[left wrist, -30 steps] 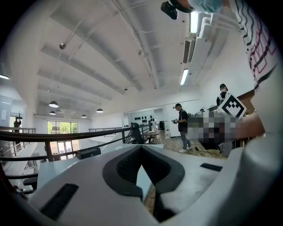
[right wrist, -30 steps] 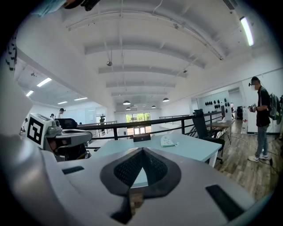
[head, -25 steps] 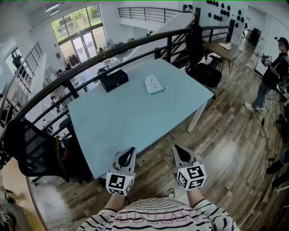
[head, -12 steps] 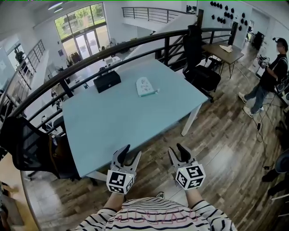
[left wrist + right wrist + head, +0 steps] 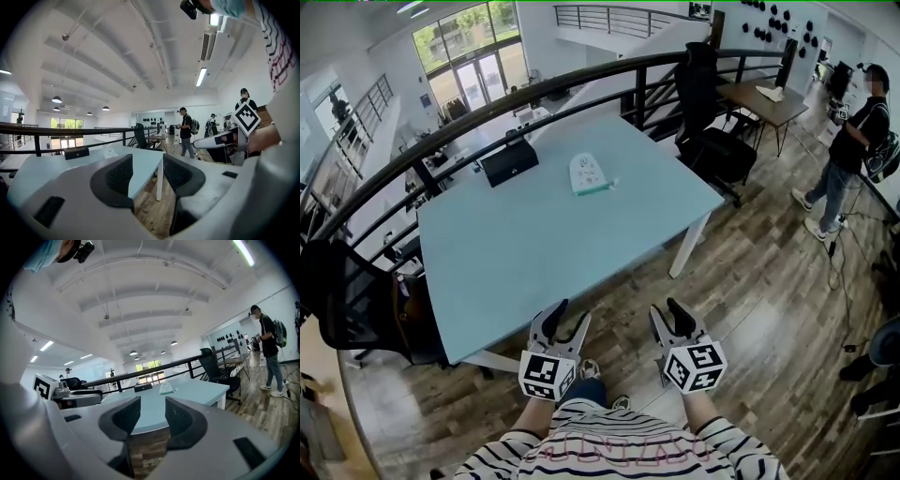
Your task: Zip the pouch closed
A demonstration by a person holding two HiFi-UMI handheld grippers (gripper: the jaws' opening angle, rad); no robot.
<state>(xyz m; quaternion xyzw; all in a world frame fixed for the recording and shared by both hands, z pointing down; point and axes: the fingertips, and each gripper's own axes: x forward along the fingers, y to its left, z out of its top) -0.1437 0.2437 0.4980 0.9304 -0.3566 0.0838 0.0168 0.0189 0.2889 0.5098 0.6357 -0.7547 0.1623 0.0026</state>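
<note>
Left gripper (image 5: 572,314) and right gripper (image 5: 666,309) just opened, pouch (image 5: 586,173) well beyond.

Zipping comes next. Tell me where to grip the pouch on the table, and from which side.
Probably its teal edge: the pouch lies flat on the far half of the table with that edge toward you and a small tab poking out at its right end. Come in low from the near side. Whether the tab is the pull is too small to tell.

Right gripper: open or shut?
Open. The right gripper has just been opening; its jaws stand apart with nothing between them.
</note>
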